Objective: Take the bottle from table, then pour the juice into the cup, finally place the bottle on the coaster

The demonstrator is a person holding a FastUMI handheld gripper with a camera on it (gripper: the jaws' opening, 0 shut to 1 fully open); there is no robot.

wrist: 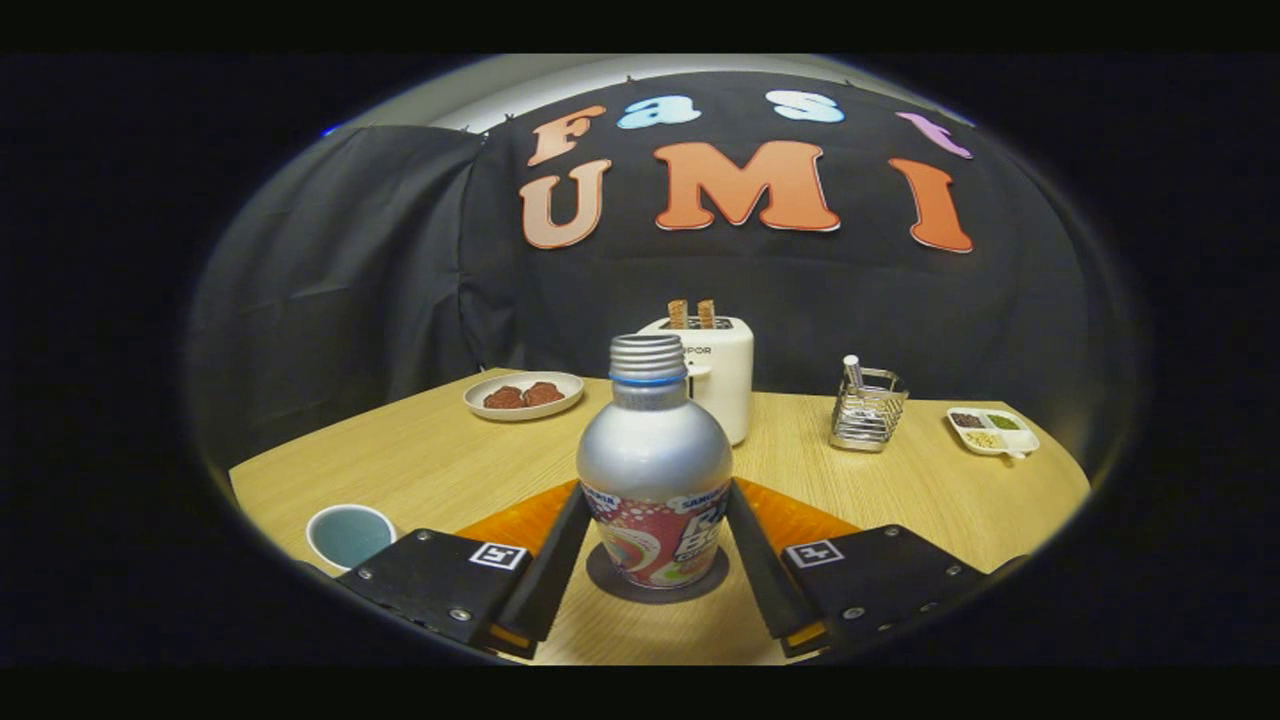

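Placing step, seemingly: claw (655,520) clamped on bottle (655,480), upright on coaster (657,588); next, release.

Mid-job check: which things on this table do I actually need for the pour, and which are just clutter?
Needed:
- bottle, uncapped, between the fingers of the gripper, standing on the coaster
- cup, beside the near finger, apart from the bottle

Clutter:
- toaster behind the bottle
- plate of food
- wire rack
- divided dish
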